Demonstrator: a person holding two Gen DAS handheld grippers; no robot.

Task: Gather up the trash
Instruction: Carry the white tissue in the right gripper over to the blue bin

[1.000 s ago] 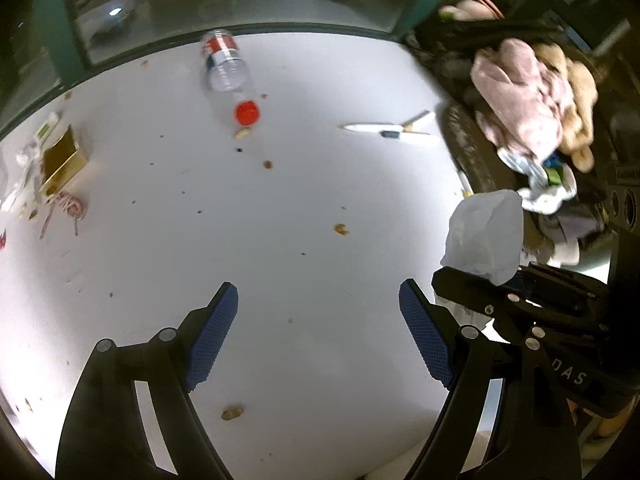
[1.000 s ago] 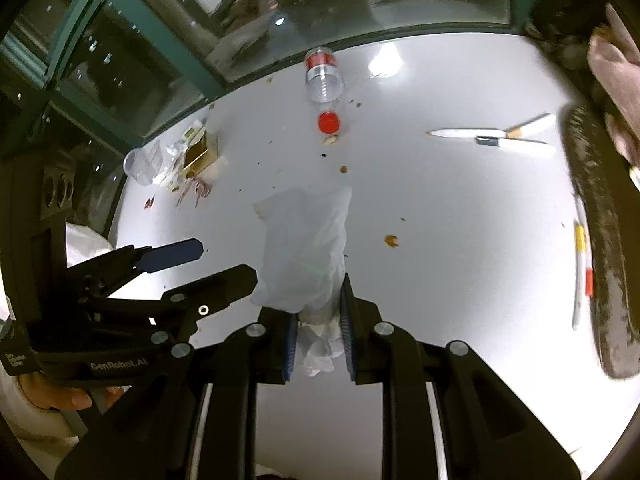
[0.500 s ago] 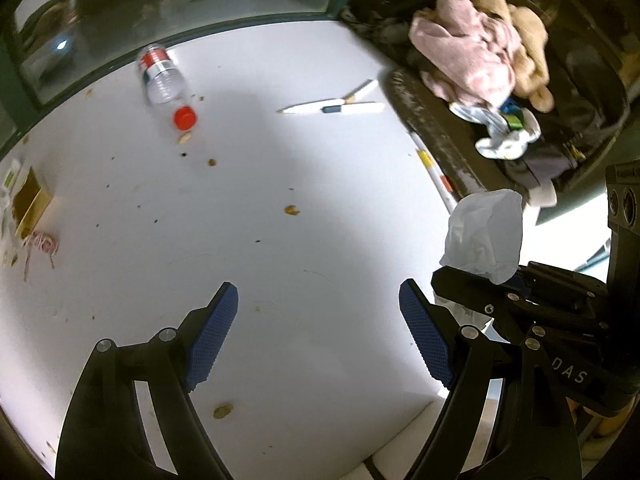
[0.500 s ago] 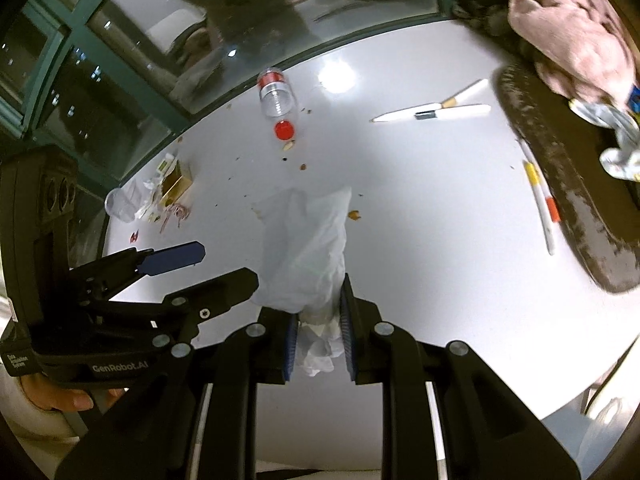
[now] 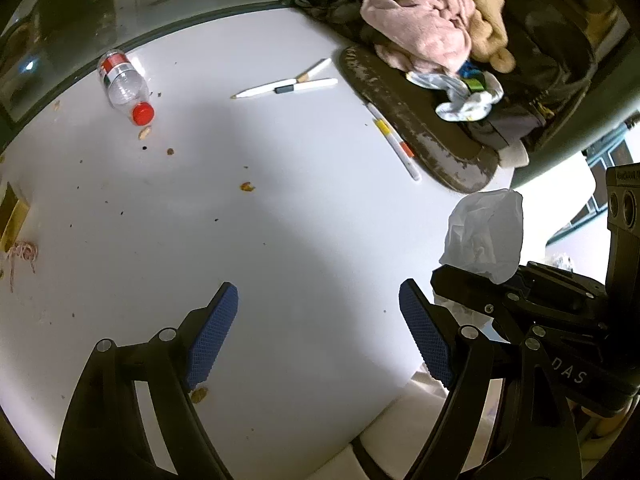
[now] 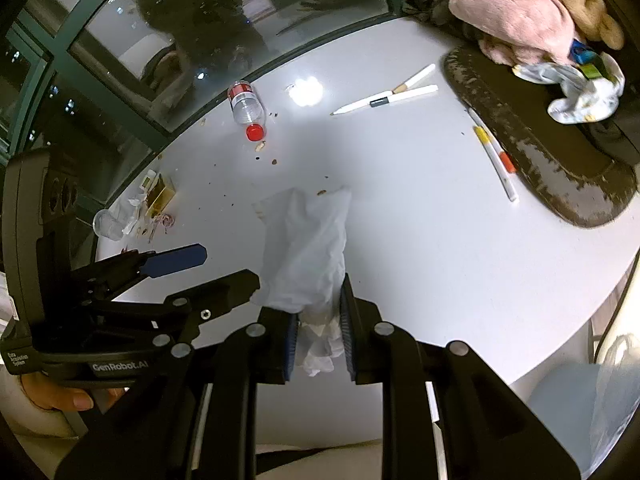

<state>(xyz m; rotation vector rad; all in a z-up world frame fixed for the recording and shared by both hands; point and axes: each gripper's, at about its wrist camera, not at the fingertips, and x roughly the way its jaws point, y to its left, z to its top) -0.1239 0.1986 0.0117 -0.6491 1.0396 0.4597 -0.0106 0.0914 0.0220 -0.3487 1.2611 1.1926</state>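
Observation:
My right gripper (image 6: 318, 312) is shut on a crumpled white tissue (image 6: 306, 248), held above the white table (image 6: 420, 208); the same tissue (image 5: 486, 236) shows at the right of the left wrist view. My left gripper (image 5: 320, 320) stands open over bare tabletop with nothing between its blue pads (image 5: 212, 334). A clear plastic bottle (image 5: 120, 84) with a red cap lies on its side at the far left near the window; the bottle (image 6: 246, 110) also shows in the right wrist view. Crumbs (image 5: 247, 187) are scattered across the table (image 5: 280, 208).
Two white pens (image 5: 286, 86) and a marker (image 5: 394, 144) lie near a dark bag (image 5: 416, 128) with pink cloth (image 5: 420, 28) at the far right. A small box, wrappers and a clear cup (image 6: 106, 224) sit at the left edge. The table's near edge (image 6: 560, 352) curves close by.
Both grippers have swung to the right across the table with a roll; the bottle and pens have slid left in both views and the bag has come further in. The tissue stays gripped.

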